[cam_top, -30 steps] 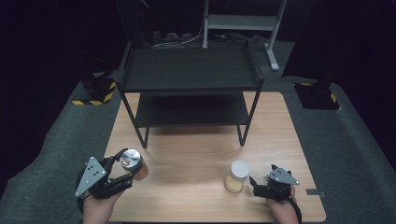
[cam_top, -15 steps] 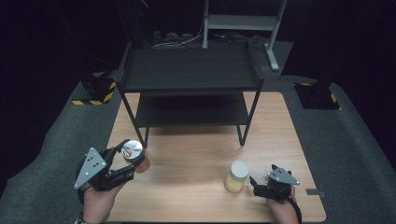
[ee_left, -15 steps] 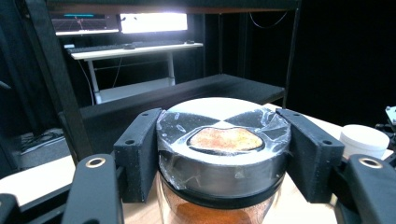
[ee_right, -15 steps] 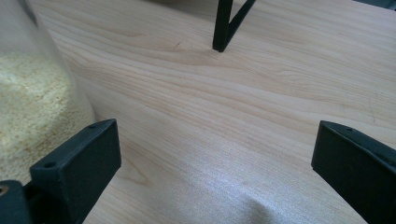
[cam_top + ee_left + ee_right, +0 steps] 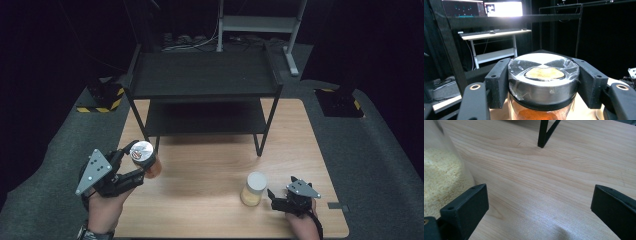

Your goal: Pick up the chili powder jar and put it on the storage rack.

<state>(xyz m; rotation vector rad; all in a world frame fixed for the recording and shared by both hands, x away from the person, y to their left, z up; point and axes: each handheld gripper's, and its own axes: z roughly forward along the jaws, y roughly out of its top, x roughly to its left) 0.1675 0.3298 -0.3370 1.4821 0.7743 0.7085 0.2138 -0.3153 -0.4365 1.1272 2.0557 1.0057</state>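
A glass jar [image 5: 145, 159] with a silver lid and orange contents is held off the table at the front left, tilted a little, with my left gripper [image 5: 136, 163] shut on it. In the left gripper view the jaws of my left gripper [image 5: 543, 86] clamp the jar's lid [image 5: 543, 72] on both sides. A second jar [image 5: 253, 189] with a white lid and pale yellow grains stands on the wooden table [image 5: 210, 165] at the front right. My right gripper [image 5: 278, 196] rests just right of it, open. In the right gripper view that jar [image 5: 441, 172] sits beside the left jaw of my right gripper [image 5: 540, 198], not between the jaws.
A black two-tier metal shelf [image 5: 202, 75] stands at the back of the table, its lower tier [image 5: 205, 117] bare. One of its legs [image 5: 543, 133] lands ahead of the right gripper. Bare wood lies between the two jars.
My left gripper has lifted the orange jar and carried it away from the front edge, toward the shelf. The right gripper and pale jar have stayed put.
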